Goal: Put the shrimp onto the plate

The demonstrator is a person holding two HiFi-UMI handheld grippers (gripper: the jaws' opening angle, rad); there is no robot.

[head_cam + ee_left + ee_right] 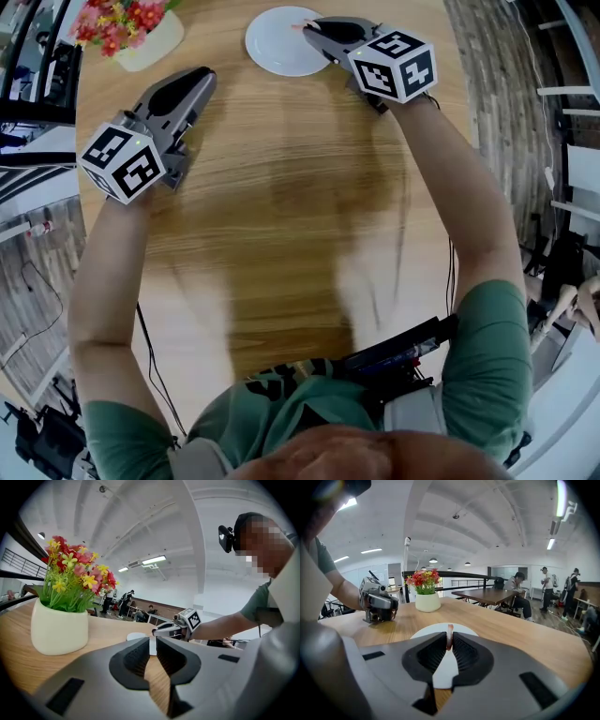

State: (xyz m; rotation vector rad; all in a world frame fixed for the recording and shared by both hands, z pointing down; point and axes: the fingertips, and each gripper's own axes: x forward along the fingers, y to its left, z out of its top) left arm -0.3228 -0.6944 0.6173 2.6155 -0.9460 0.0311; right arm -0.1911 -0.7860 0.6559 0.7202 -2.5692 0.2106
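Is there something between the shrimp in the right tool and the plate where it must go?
Nothing visible does. The right tool holds the shrimp right over the bare white plate; the flower pot and left tool stand well aside.

A white vaulted ceiling (487, 527) sweeps overhead, its strip lights (154, 560) glowing, and there's a dark railing (18, 562) along one side. Up front is a light wooden table (281, 187). Behind it stand dark tables (487, 594) with people (519, 590) sitting and standing, over a grey plank floor (487, 66).
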